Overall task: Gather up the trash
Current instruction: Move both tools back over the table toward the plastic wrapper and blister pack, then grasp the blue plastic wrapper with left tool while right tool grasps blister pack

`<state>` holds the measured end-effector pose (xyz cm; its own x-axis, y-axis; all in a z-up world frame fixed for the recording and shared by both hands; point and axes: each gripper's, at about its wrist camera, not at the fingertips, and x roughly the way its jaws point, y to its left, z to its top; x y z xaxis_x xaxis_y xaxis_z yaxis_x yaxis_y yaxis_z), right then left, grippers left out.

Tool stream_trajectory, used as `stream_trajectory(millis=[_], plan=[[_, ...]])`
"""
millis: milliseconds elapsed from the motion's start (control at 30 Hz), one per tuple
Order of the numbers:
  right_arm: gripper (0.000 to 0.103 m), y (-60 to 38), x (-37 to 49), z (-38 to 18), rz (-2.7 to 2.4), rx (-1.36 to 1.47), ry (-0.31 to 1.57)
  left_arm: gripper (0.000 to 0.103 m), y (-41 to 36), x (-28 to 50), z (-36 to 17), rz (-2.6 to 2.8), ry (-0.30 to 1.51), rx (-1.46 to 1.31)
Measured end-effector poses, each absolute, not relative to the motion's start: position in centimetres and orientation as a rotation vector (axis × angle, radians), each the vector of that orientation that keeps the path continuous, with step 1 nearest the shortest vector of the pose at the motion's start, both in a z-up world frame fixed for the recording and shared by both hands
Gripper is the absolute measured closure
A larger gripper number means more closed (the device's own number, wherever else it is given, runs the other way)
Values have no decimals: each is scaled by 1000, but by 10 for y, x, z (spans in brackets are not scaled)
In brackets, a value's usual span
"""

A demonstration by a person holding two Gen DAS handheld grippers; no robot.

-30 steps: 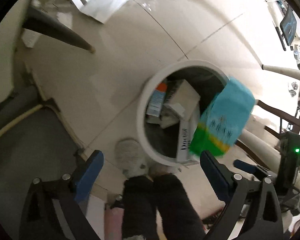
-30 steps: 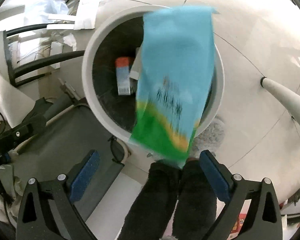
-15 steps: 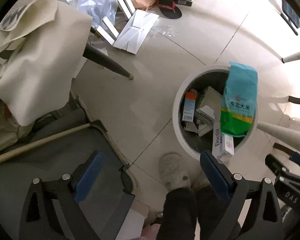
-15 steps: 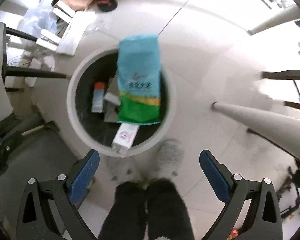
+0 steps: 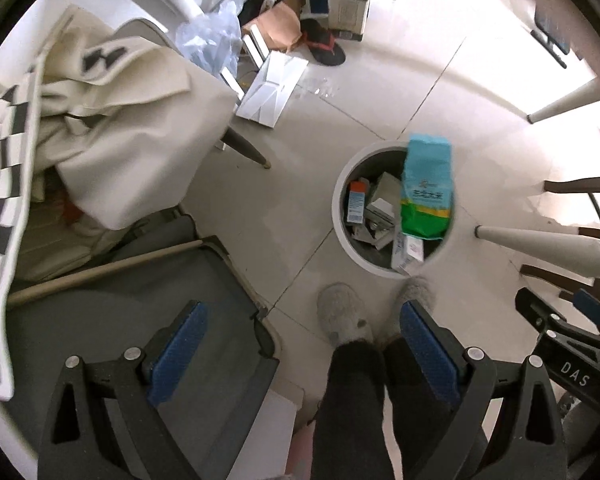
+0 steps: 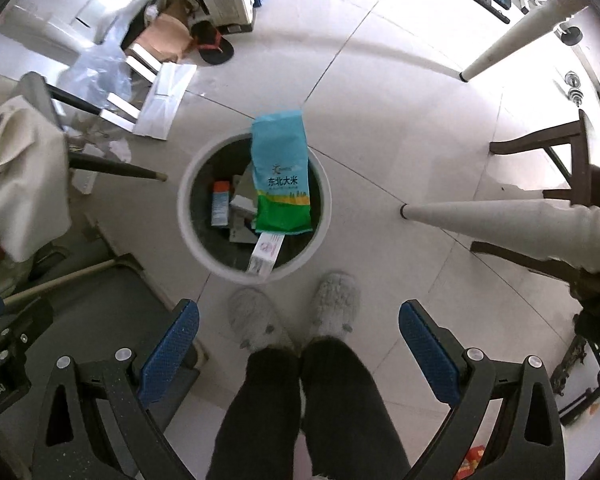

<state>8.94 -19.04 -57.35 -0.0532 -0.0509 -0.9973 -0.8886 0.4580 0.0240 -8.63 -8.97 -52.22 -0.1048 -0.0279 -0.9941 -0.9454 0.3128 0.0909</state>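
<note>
Both tools look straight down at the tiled floor (image 6: 380,128).

Right tool (image 6: 299,332): jaws spread wide, nothing between the blue pads (image 6: 168,344). Left tool (image 5: 300,338): jaws likewise wide, nothing held.

White round bin (image 6: 188,216) stands on the floor ahead of both tools and well below them. In the right view it sits ahead of the jaw gap, a little toward the left finger. In the left view the bin (image 5: 340,200) lies ahead, toward the right finger.

Blue-and-green rice bag (image 6: 281,178) lies in the bin mouth, long axis running away from the tool, blue top end overlapping the far rim, green end toward the near side. It is apart from both tools, touching neither. In the left view the bag (image 5: 426,196) covers the right half of the opening.

Other contents in the bin: an orange-capped blue box (image 6: 221,204) on the left side, a white carton (image 6: 266,258) leaning on the near rim under the bag's green end, and some pale boxes between them.

The person's grey slippers (image 6: 334,306) stand just beside the near rim, dark trouser legs (image 6: 312,408) between the fingers in both views.

A white table leg (image 6: 500,214) reaches the floor right of the bin. A chair with a cream cloth (image 5: 120,128) draped on it stands to the left. Flattened cardboard (image 6: 164,100) lies beyond the bin.
</note>
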Motion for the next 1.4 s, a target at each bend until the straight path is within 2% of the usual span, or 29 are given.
stream_trajectory(millis=[200, 367, 467, 633, 767, 1000, 1267, 1400], plan=[[2, -210, 92, -468, 874, -794, 1496, 4, -96, -86, -430, 1058, 1439, -901], [2, -213, 121, -388, 884, -658, 1531, 4, -80, -63, -347, 1083, 1346, -850], [2, -204, 169, -337, 874, -561, 1501, 4, -65, -36, -321, 1077, 1313, -824], [2, -182, 262, -290, 841, -508, 1420, 4, -30, 39, -299, 1054, 1307, -736], [2, -150, 359, -287, 803, -550, 1378, 4, 3, 111, -312, 988, 1349, -718], [2, -73, 490, -338, 801, -678, 1385, 4, 59, 217, -345, 978, 1419, -730], [2, -3, 538, -394, 894, -819, 1363, 4, 90, 278, -383, 963, 1521, -759], [15, 4, 544, -400, 899, -842, 1348, 4, 96, 285, -385, 966, 1541, -772]])
